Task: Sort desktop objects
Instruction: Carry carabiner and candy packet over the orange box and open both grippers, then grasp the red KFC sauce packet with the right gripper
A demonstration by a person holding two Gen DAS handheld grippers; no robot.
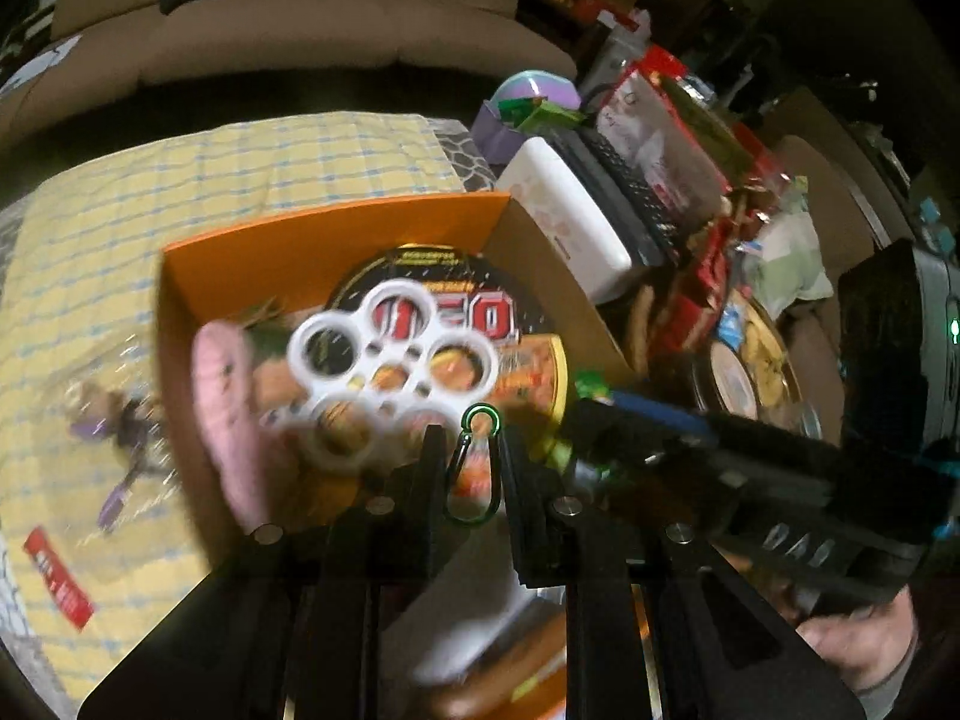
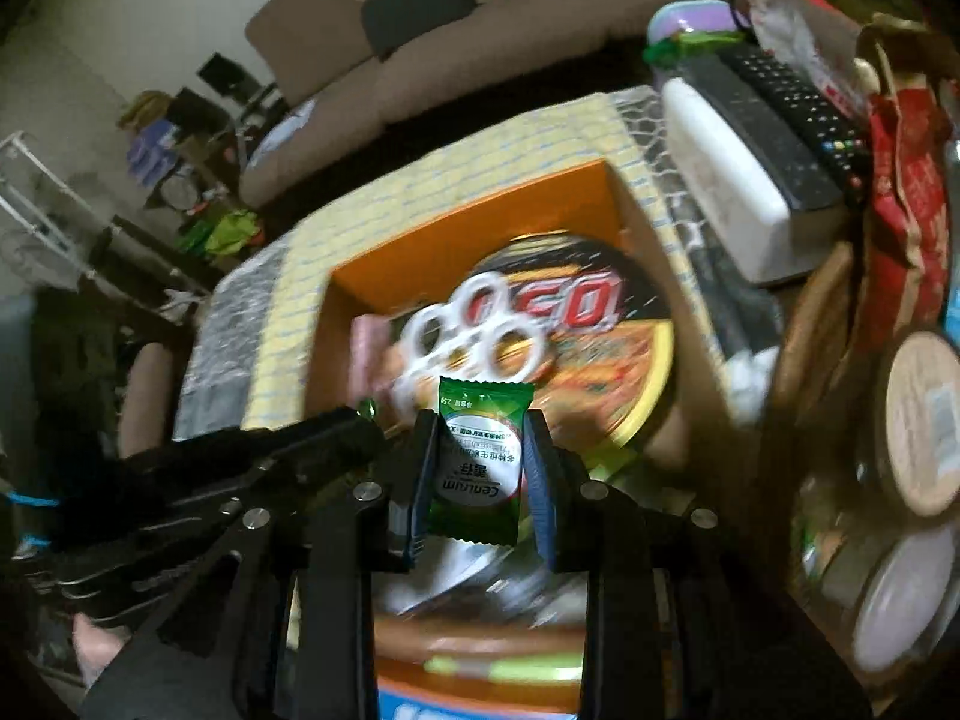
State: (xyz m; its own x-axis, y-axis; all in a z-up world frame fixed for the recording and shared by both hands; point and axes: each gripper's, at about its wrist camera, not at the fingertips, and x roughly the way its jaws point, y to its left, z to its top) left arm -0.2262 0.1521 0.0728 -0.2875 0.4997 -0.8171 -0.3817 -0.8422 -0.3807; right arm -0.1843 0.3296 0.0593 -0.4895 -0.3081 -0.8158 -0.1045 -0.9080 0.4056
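Pinched between the jaws of your right hand-held gripper (image 2: 480, 468), the green sachet (image 2: 480, 456) stands upright with its crimped ends top and bottom, the pads bearing on its two long edges; that grip keeps the thin foil from folding over while you carry it. Your left hand-held gripper (image 1: 471, 468) is closed on a green-and-black carabiner (image 1: 474, 462), held by its narrow sides so the loop end points forward and can drop away cleanly once the jaws part. Both tools tilt down toward the orange box (image 1: 336, 228) at twelve o'clock in each view, which looks like the bin for the sorted things. It already holds a round noodle bowl (image 1: 516, 330) with a white ring-shaped plastic piece (image 1: 384, 366) lying on its lid, and something pink and soft (image 1: 222, 396) at the nine o'clock wall. The box sits on the yellow checked cloth (image 1: 180, 192) covering the worktop. On that cloth, at about eight o'clock from the box, lie a purple item (image 1: 120, 426), too blurred to name, and a red packet (image 1: 60, 585), seemingly still waiting to be sorted. Judging by this, you are mid-carry, with release over the box to follow.
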